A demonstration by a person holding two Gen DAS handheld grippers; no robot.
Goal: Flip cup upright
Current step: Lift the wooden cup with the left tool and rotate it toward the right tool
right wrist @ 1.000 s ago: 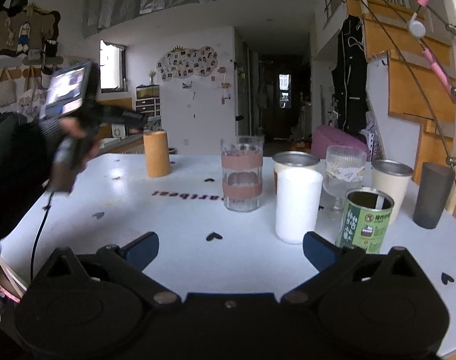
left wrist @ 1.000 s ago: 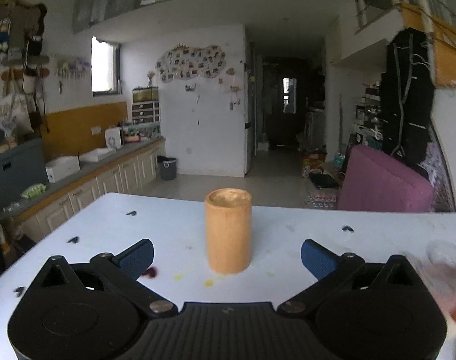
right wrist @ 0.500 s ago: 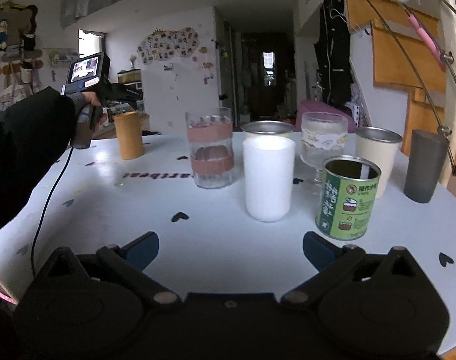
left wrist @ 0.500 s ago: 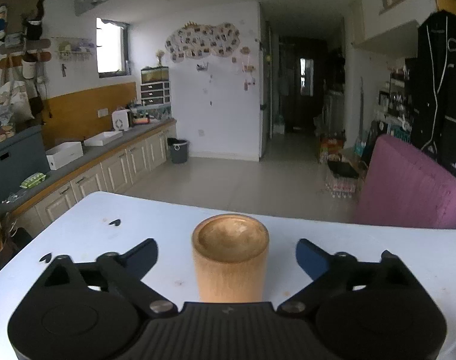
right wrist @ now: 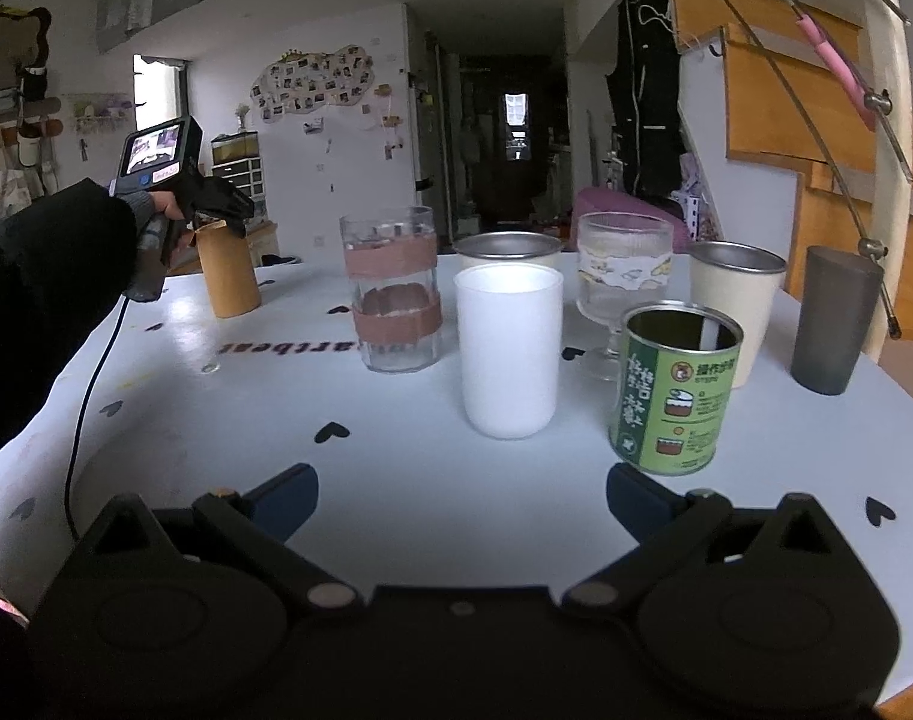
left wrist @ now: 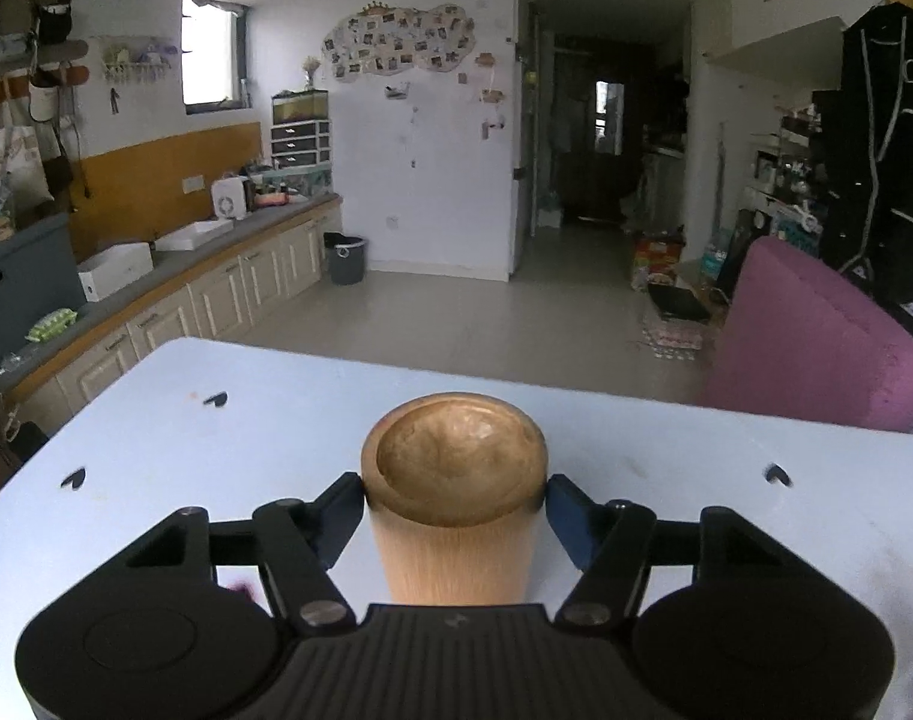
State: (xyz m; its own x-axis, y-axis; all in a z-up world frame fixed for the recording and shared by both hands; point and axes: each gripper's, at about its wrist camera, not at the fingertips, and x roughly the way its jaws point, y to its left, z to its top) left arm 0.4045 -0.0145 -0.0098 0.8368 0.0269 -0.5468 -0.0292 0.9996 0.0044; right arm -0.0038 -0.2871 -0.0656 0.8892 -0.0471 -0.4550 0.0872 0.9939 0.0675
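A tan wooden cup (left wrist: 453,516) stands upside down on the white table (left wrist: 216,450), its concave base facing up. My left gripper (left wrist: 454,507) is shut on it, blue pads touching both sides near its top. The same cup (right wrist: 228,276) shows in the right wrist view at the far left, with the left gripper (right wrist: 216,210) around its top. My right gripper (right wrist: 462,495) is open and empty above the table's near edge.
Right of the wooden cup stand a banded glass (right wrist: 393,288), a white cup (right wrist: 509,354), a green tin (right wrist: 675,387), a stemmed glass (right wrist: 621,288), two cream metal cups (right wrist: 735,306) and a grey tumbler (right wrist: 834,318). A cable (right wrist: 90,396) hangs off the left gripper.
My left gripper moved forward around the wooden cup and closed on its top. My right gripper drifted slightly closer to the group of cups and stayed open.
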